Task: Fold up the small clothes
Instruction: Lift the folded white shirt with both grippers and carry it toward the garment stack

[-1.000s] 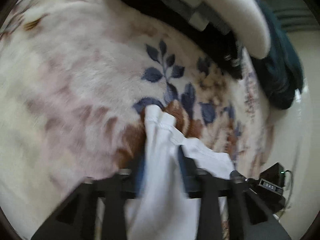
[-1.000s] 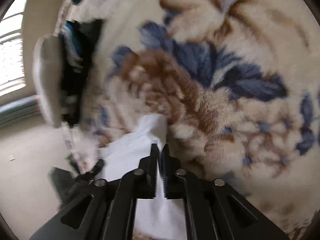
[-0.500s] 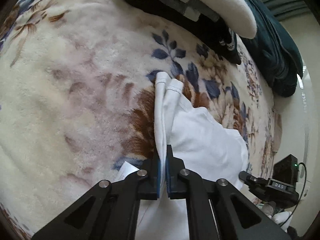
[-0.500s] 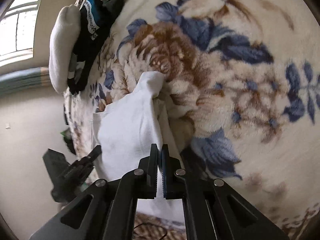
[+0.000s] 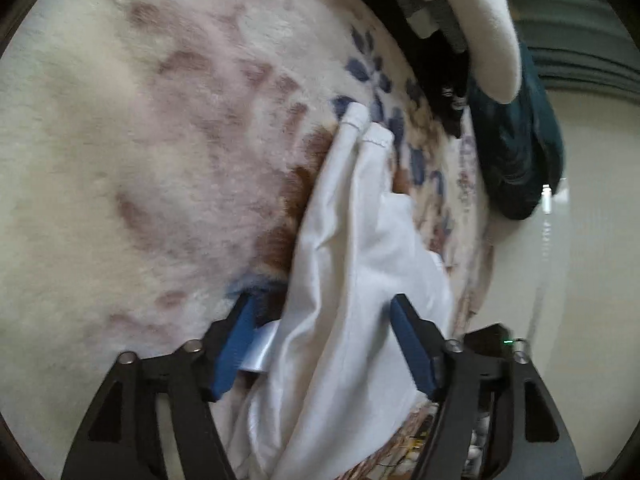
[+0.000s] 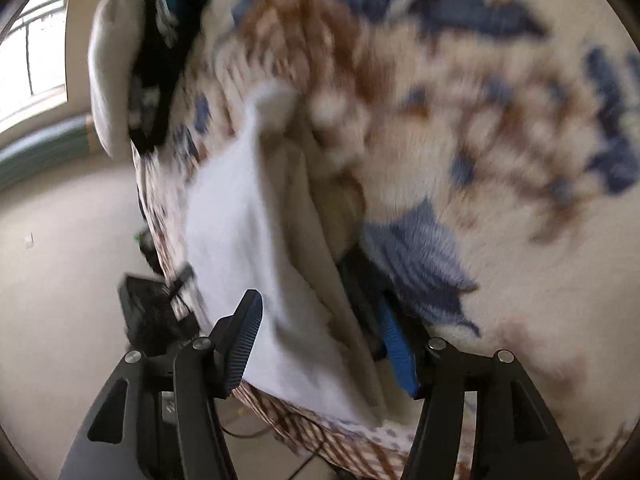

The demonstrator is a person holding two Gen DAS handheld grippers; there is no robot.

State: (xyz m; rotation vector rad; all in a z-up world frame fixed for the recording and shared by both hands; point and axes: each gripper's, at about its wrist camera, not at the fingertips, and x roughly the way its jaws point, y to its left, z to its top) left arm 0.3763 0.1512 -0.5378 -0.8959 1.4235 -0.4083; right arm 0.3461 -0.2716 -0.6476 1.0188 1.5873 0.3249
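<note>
Nearest the cameras, both pairs of jaws are opening. Half a second earlier each was pinched tight on an edge of the white garment [image 5: 352,280]; now the left gripper [image 5: 320,344] stands with its blue pads [image 5: 232,348] spread either side of the cloth and pressing nothing, and the right gripper [image 6: 320,344] likewise straddles the cloth with its pads clear of it. The garment, no longer held, lies bunched and lengthwise on the floral blanket [image 5: 140,180] close to the bed's edge, two hemmed ends [image 5: 368,128] pointing away from the left camera; the right view is motion-blurred, so finer creases cannot be read. Judged from this, the release marks the end of one carry or fold stroke: the piece has been laid down but looks rumpled rather than flat, so smoothing or a further fold probably remains. Farther off, a dark garment [image 5: 440,64] under a pale cushion [image 5: 480,20] and a teal cloth [image 5: 520,140] wait at the blanket's far edge.
</note>
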